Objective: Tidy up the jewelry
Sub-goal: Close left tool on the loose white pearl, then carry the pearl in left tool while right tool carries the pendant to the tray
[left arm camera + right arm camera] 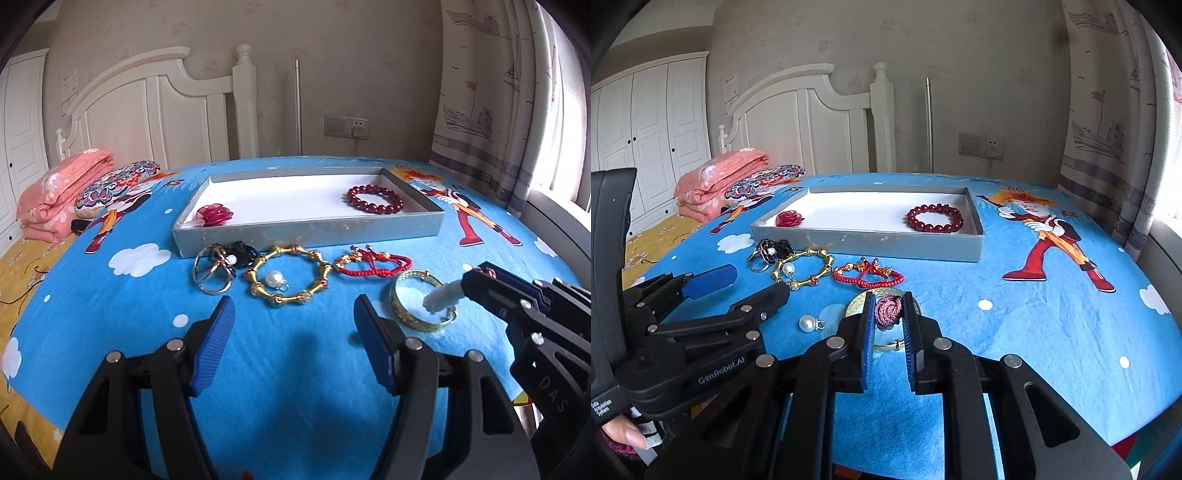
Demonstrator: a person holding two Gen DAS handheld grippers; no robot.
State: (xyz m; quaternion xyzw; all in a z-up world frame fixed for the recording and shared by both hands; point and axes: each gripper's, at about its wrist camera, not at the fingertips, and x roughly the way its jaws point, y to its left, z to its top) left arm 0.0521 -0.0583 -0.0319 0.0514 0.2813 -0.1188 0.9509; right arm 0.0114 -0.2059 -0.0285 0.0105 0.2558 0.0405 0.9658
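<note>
A grey tray [306, 236] [868, 243] holds a red bead bracelet [375, 199] [934, 218] and a red rose brooch [214, 215] [789, 218]. In front of it on the blue cloth lie a ring with a black flower [218, 267], a gold link bracelet [290, 275] around a pearl pendant [274, 278], a red cord bracelet [373, 264] [868, 277] and a gold bangle [421, 306]. My left gripper [294, 310] [761, 281] is open and holds nothing. A second pearl [807, 324] lies just beside it. My right gripper [889, 299] [469, 275] is shut on a pink knotted cord [888, 312] above the bangle, its white tassel [441, 297] hanging down.
A folded pink quilt [62, 199] and a patterned pillow [114, 184] lie on the bed at the left. Behind stands a white headboard [155, 107]. A curtain [491, 92] hangs at the right. The cloth's right part [1052, 332] is bare. A person's thumb [626, 432] shows at the lower left.
</note>
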